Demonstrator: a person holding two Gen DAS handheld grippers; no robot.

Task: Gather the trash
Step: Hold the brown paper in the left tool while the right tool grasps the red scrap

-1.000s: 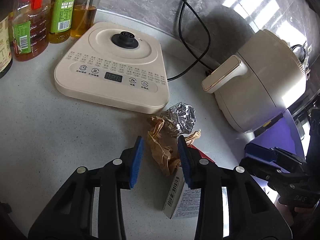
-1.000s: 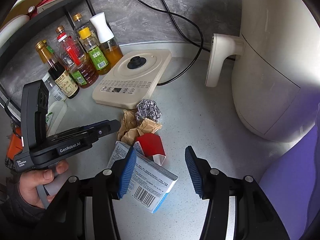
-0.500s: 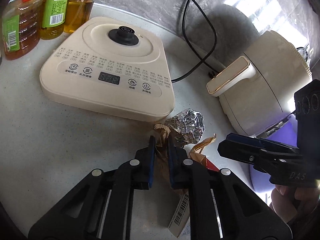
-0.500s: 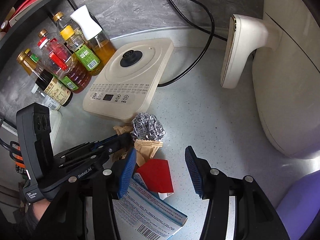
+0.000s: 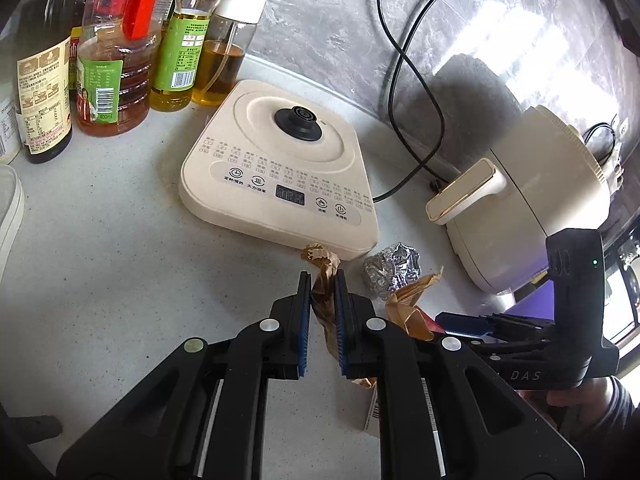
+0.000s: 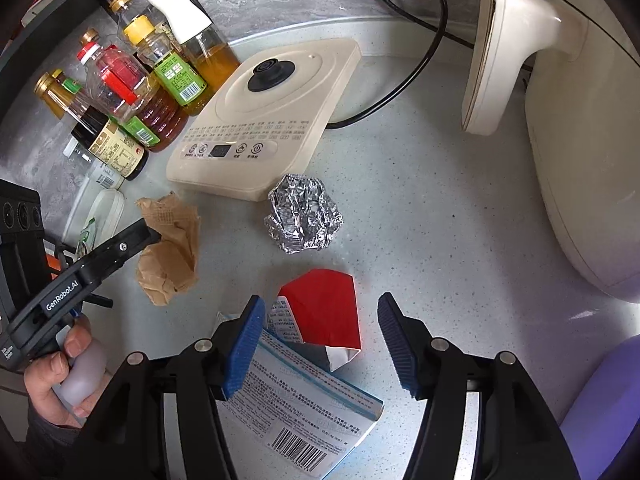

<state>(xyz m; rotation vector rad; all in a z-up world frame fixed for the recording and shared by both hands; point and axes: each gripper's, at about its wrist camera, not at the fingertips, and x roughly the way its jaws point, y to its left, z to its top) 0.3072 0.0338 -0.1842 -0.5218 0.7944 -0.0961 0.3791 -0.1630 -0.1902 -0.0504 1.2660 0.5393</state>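
Left gripper (image 5: 322, 312) pinched the crumpled brown paper (image 6: 170, 248); right gripper (image 6: 320, 344), jaws wide, straddled the red folded carton (image 6: 326, 316) directly ahead.

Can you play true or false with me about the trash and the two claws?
1. The left claw is squeezing the brown paper. True.
2. The right claw is holding the foil ball. False: it is open, with the foil ball lying free on the counter.
3. The red carton lies between the right claw's fingers. True.
4. The foil ball sits on top of the beige cooker base. False: it lies on the counter beside it.
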